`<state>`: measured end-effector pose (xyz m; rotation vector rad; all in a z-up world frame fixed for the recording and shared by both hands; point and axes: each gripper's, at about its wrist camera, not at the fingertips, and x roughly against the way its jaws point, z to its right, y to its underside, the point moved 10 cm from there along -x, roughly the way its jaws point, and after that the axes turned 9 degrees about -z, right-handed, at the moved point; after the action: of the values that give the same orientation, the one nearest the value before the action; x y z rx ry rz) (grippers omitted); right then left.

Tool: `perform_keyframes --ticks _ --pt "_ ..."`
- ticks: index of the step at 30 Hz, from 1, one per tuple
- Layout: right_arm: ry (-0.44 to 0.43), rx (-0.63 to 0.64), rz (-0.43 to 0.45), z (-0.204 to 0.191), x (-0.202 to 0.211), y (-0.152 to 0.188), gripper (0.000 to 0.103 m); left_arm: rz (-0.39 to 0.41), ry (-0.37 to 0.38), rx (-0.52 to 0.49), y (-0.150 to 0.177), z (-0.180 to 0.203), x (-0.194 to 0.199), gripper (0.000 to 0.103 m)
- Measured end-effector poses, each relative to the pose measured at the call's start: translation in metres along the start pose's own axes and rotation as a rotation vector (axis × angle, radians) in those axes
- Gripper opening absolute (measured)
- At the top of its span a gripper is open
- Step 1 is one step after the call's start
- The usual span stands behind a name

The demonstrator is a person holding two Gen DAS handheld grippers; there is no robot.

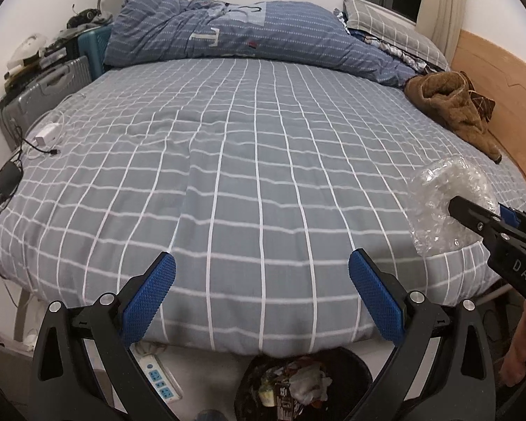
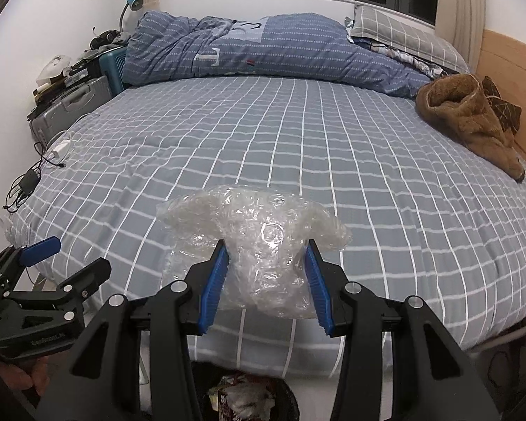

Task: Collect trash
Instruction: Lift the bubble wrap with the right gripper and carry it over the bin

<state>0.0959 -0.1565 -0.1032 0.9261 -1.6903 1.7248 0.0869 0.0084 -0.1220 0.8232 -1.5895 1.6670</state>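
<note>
Right gripper [image 2: 264, 277] is clamped on a wad of bubble wrap [image 2: 259, 245], blue pads pressed into both sides of it, low and centre in the right wrist view. The wrap bulges out above and to either side of the fingers, held up off the checked bedsheet [image 2: 298, 147]. From the left wrist view the same wad [image 1: 445, 207] sits at the right edge of the frame, with the right gripper's black finger across it.

Left gripper [image 1: 261, 291] is spread wide, nothing between its blue pads, hanging over the near edge of the bed at the bottom of the frame. Directly below it, bottom centre, there's the black trash bin [image 1: 354, 361], already holding crumpled wrappers and paper. The bin also peeks in at the bottom centre of the right wrist view, under the held wrap.

On the sheet: a brown fleece garment [image 1: 452, 108] at the upper right, a rumpled blue quilt [image 1: 249, 31] across the top, chargers and cables [image 1: 21, 161] at the left edge. A white power strip [image 1: 157, 375] lies on the floor, lower left.
</note>
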Motion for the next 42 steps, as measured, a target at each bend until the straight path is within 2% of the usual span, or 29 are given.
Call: perform_keyframes --ticks 14,29,37,42 --pt "-0.016 0.021 -0.057 -0.018 0.019 0.061 0.042 -0.020 0.011 0.028 0.055 -0.008 0.029 0.097" --pt "-0.038 0.033 -0.130 -0.035 0.041 0.135 0.042 -0.077 -0.012 0.046 0.137 -0.015 0.050 0.097" --pt "-0.033 0.060 -0.227 -0.043 0.018 0.177 0.042 -0.153 -0.009 0.048 0.176 -0.019 0.038 0.097" --pt "-0.045 0.050 -0.319 -0.043 -0.013 0.202 0.043 -0.227 -0.013 0.055 0.192 -0.025 0.012 0.097"
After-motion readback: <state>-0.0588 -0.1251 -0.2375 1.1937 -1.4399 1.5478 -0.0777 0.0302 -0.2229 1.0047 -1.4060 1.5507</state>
